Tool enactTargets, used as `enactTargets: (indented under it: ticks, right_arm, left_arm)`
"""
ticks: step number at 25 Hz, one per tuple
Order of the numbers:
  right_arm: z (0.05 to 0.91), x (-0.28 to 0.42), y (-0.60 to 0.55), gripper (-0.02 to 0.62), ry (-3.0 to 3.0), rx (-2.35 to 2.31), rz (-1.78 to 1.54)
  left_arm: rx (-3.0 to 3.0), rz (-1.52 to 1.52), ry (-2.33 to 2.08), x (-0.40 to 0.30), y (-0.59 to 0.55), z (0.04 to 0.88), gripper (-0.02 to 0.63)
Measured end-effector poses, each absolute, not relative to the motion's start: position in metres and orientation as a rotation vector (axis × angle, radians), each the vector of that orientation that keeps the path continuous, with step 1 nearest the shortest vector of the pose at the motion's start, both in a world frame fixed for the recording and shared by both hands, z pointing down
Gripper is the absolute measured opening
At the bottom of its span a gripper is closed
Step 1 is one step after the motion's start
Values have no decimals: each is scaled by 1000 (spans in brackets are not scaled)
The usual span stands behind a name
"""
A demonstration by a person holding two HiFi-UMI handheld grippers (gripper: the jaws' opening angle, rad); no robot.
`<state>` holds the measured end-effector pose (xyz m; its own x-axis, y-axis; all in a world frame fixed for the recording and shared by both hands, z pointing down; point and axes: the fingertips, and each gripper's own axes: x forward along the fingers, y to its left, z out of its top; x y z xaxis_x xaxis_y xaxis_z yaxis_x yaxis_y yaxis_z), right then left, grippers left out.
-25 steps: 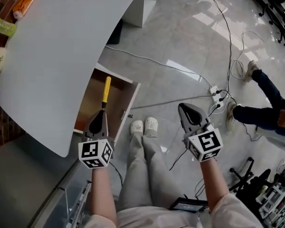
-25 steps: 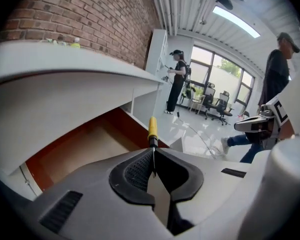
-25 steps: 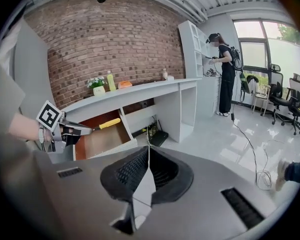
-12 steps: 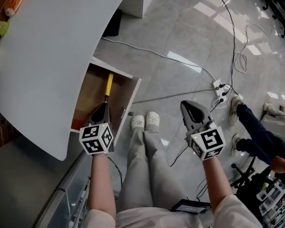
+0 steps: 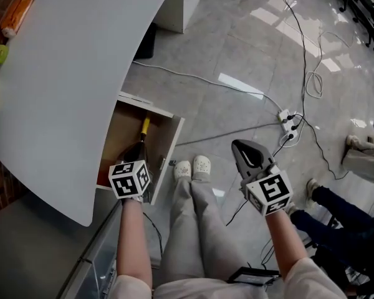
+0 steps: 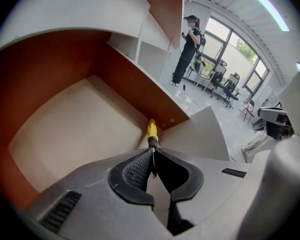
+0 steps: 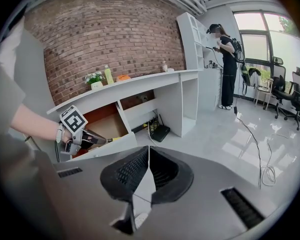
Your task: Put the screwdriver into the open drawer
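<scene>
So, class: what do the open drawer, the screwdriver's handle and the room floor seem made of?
Open brown-walled drawer: probably laminated board, matte, flat even colour.
Yellow-handled screwdriver: handle looks like smooth plastic, uniformly bright.
Grey room floor: likely polished tile, given mirror-like bright reflections and joint lines.

The left hand-held gripper, clamped on the shaft of the yellow-handled screwdriver, has sunk from above the open wooden drawer with the white front down into it and tipped more steeply. Its marker cube now sits over the drawer's near end rather than short of it. The yellow handle, which a second ago stood high over the drawer's mouth, now looks shorter and lies deeper inside, near the far wall (the bystander's dark-trousered legs at the right have also shifted across the grey floor).
</scene>
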<state>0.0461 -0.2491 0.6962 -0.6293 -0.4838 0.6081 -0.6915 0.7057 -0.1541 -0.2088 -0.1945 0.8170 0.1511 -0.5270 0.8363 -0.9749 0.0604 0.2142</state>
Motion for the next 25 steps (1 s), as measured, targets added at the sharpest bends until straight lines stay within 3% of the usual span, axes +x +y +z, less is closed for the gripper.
enactTargets:
  ticks: [6, 7, 9, 25]
  right_arm:
    - [701, 44, -247, 21, -2365, 889, 518]
    - [701, 44, -247, 21, -2362, 889, 518]
    - [700, 43, -247, 21, -2359, 891, 517]
    - [618, 40, -260, 21, -2388, 939, 460]
  left_arm:
    - [1577, 721, -1416, -204, -192, 836, 28]
    - [1582, 722, -1409, -203, -194, 837, 42]
    - [1587, 725, -1394, -200, -198, 838, 137]
    - [1624, 700, -1435, -196, -194, 756, 109]
